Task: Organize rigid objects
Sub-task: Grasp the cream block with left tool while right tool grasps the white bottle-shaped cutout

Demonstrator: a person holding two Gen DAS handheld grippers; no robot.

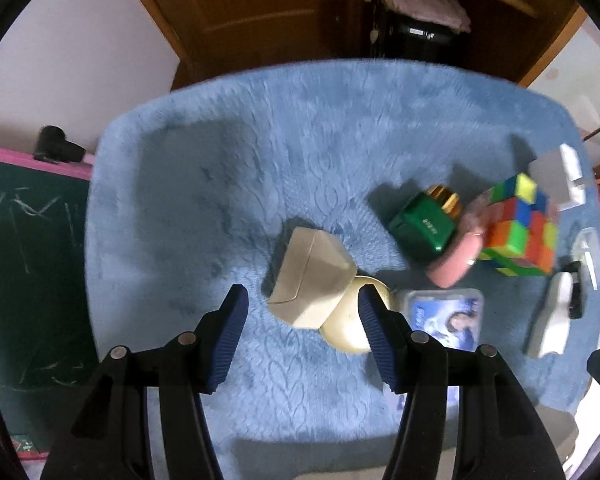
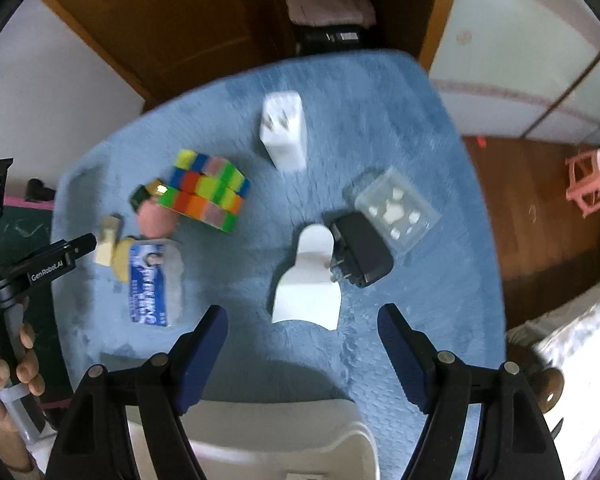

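Rigid objects lay scattered over the blue mat (image 1: 300, 128), with the puzzle cube (image 1: 518, 226) as the landmark. A beige box (image 1: 310, 280) sat well to the cube's left, just ahead of the left gripper (image 1: 302, 332), whose fingers were spread and empty; the box's long axis ran roughly across that gap. In the right wrist view, a white bottle-shaped piece (image 2: 308, 280) lay right of the cube, touching a black charger (image 2: 362, 250), directly ahead of the right gripper (image 2: 302, 354), spread wide and holding nothing. Each hand seemed nearest its own piece.
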